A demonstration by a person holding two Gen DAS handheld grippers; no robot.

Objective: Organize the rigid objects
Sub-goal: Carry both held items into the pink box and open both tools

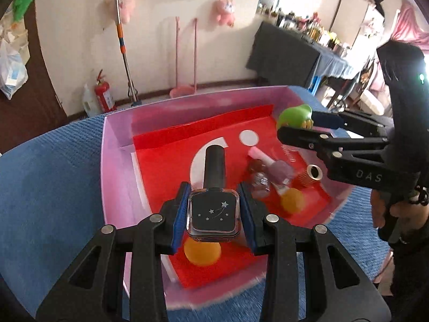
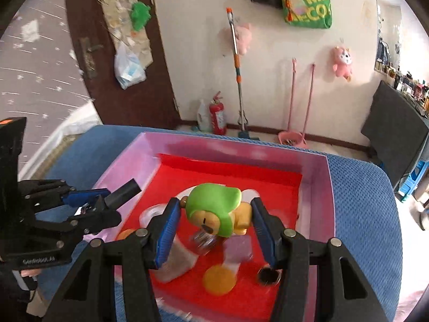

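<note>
My left gripper (image 1: 213, 209) is shut on a black nail polish bottle (image 1: 213, 212) with silver stars and holds it above the pink bin (image 1: 115, 166). My right gripper (image 2: 213, 220) is shut on a green-hooded toy figure (image 2: 214, 206) above the same bin; it also shows in the left wrist view (image 1: 295, 119). In the bin, on a red liner (image 1: 166, 166), lie a purple nail polish bottle (image 1: 278, 170), a clear bottle (image 1: 260, 182), a gold-rimmed cap (image 1: 313, 173) and two orange balls (image 1: 292, 200) (image 1: 202, 252).
The bin stands on a blue textured cloth (image 1: 53, 187). Beyond it are a wall with a mop (image 1: 122, 40), a red fire extinguisher (image 1: 103, 94), a pink dustpan (image 1: 185, 90) and a dark draped table (image 1: 289, 51).
</note>
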